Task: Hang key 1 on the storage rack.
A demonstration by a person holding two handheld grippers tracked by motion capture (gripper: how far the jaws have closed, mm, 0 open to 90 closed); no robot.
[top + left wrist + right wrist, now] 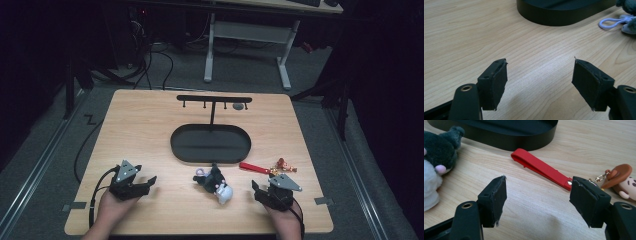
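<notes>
Fingers: both pairs are standing released, gripping nothing, with bare wood showing between the pads in each gripper view.

Left gripper (145, 183): it is sitting at about 8 o'clock on the table (150, 120), held in a hand (111, 209), its jaws spread and pointing toward 2 o'clock. In its own view the left gripper (540, 80) is facing the tray's dark wall (554, 17), with a pale purple clip loop (610, 23) lying at 1 o'clock.

Right gripper (258, 189): it is resting at about 4 o'clock on the table, held in the other hand (287, 222), jaws apart. In its own view the right gripper (537, 197) is aiming at the red strap (541, 168), which is lying just beyond the pads, not touched.

Plush toy (216, 184): a black and white soft figure, lying between the two grippers at 6 o'clock, just in front of the tray, apart from both.

Red strap (254, 167): lying flat at 4 o'clock, near the tray's right end, joined to a small brown charm (284, 165) at its far end.

Tray (210, 156): a black oval dish at the table's centre, carrying an upright post with a hook bar (214, 99) toward 12 o'clock.
</notes>
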